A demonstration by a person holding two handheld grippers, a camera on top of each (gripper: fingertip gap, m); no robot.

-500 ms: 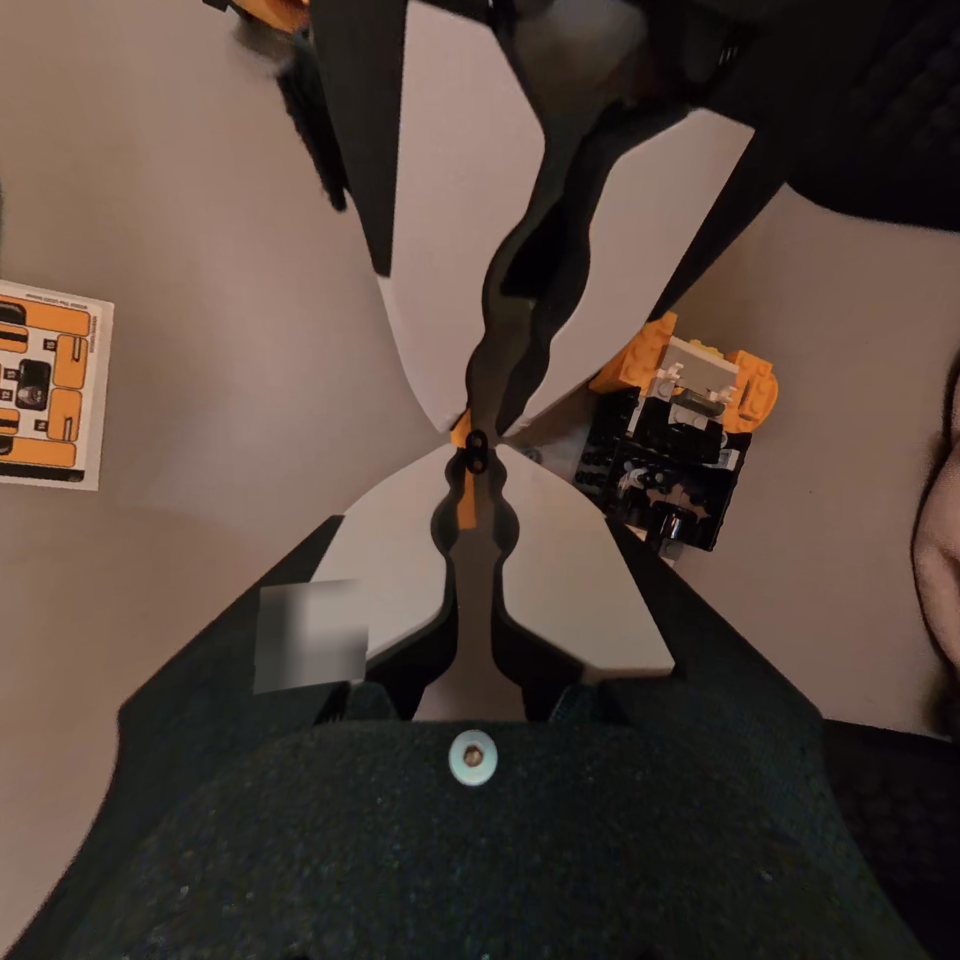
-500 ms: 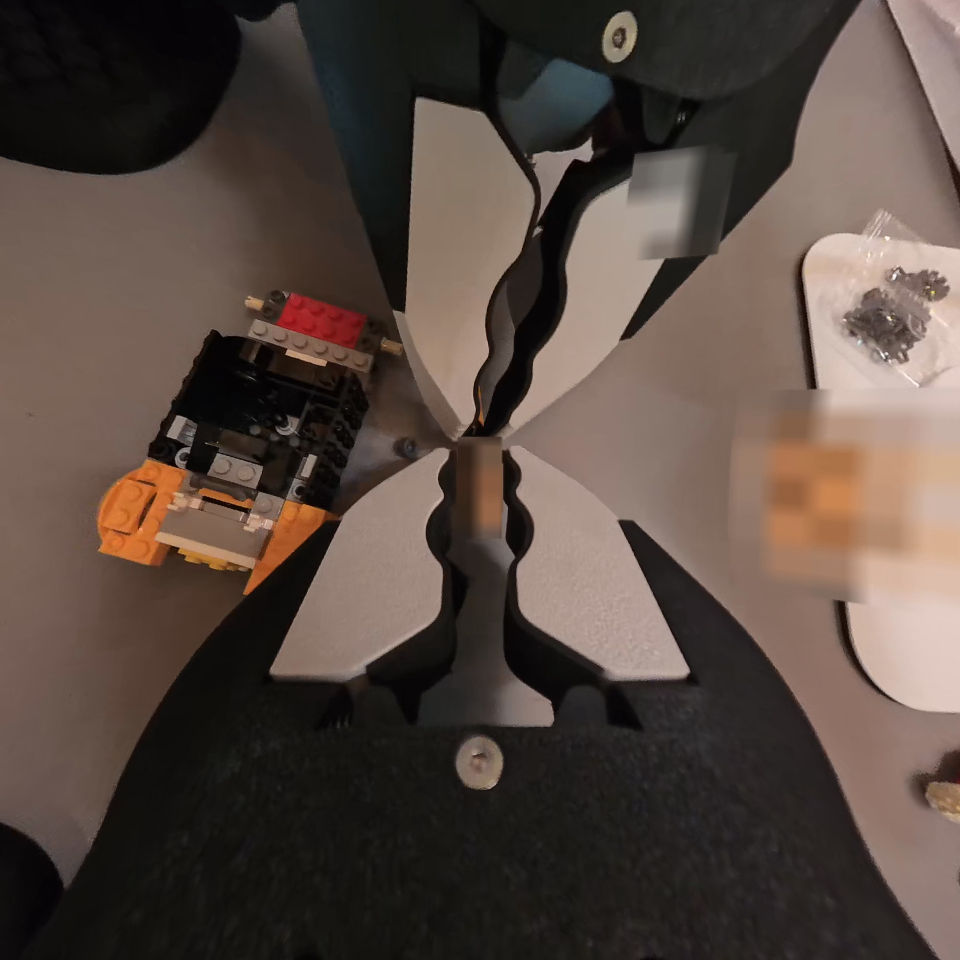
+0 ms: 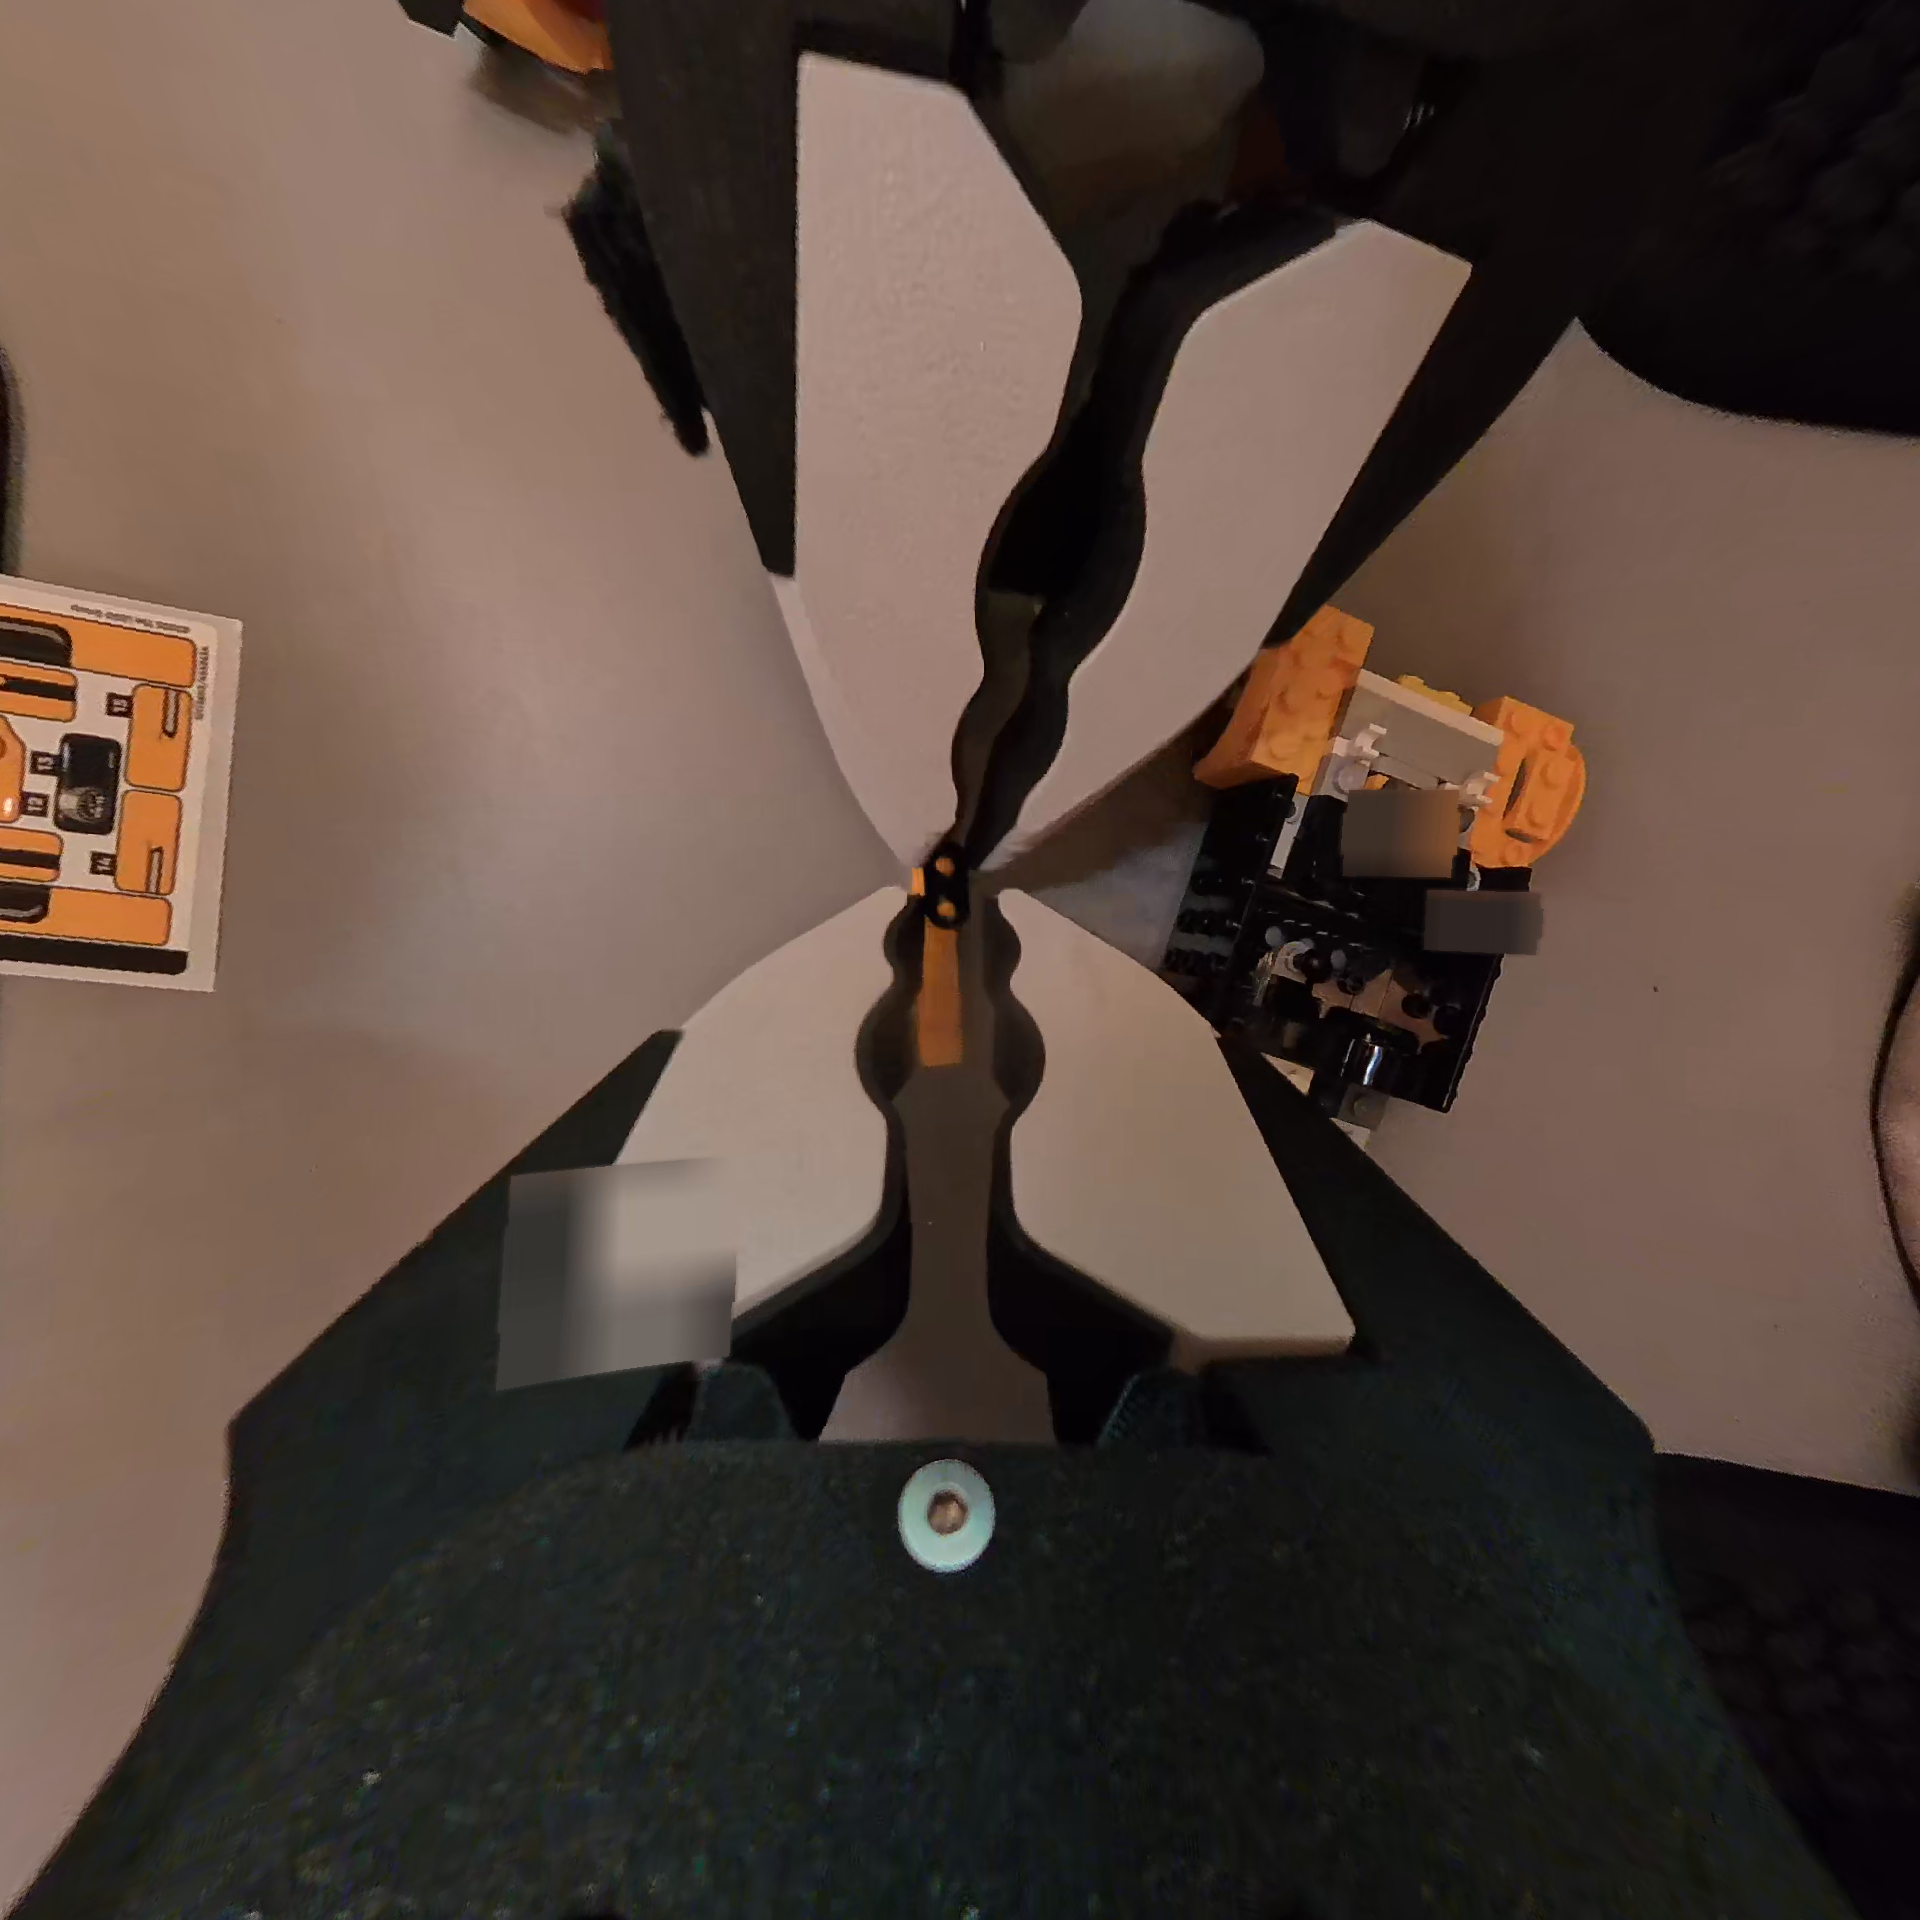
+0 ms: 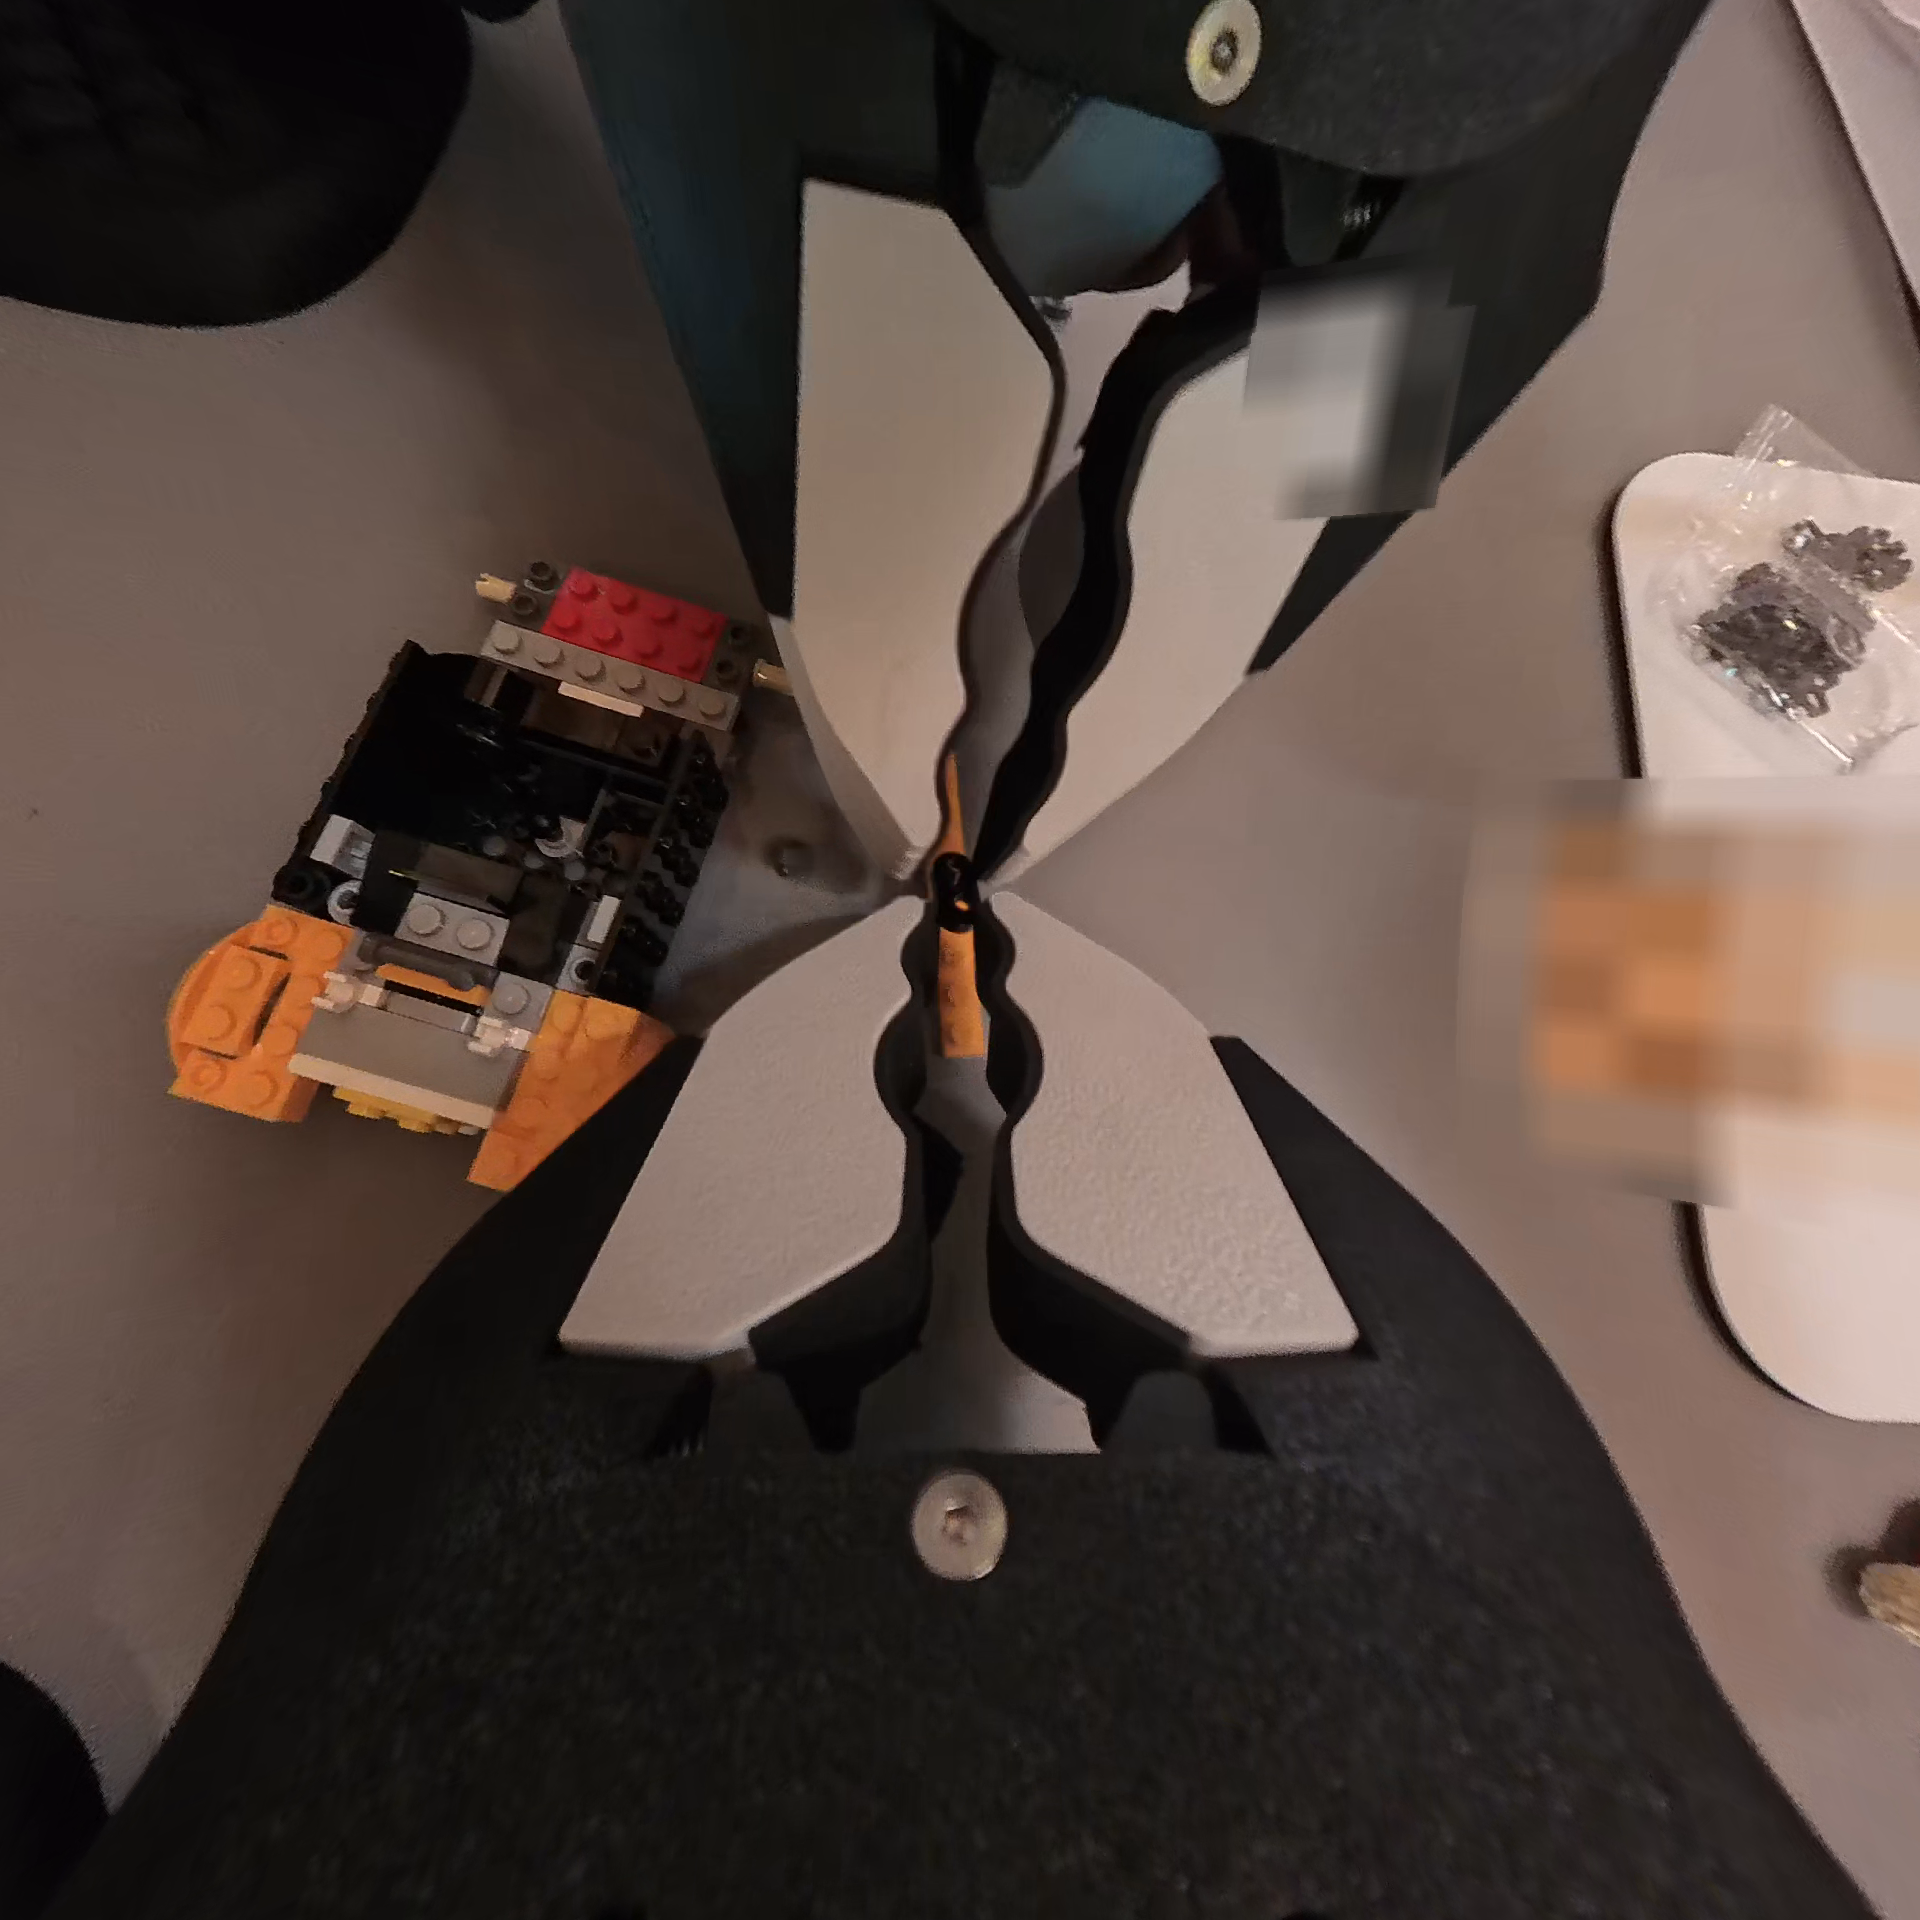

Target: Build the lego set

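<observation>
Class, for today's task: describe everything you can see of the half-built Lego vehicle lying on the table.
The half-built Lego vehicle is glossy plastic: a black studded middle, orange rounded bricks flanking a grey and white panel at one end, and a red brick on a grey plate at the other, with small tan pins sticking out beside it. It has no wheels. It rests flat on the grey table, beside the two meeting grippers, which do not touch it.

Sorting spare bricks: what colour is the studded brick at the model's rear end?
Red brick, clearest in the right wrist view.
</observation>
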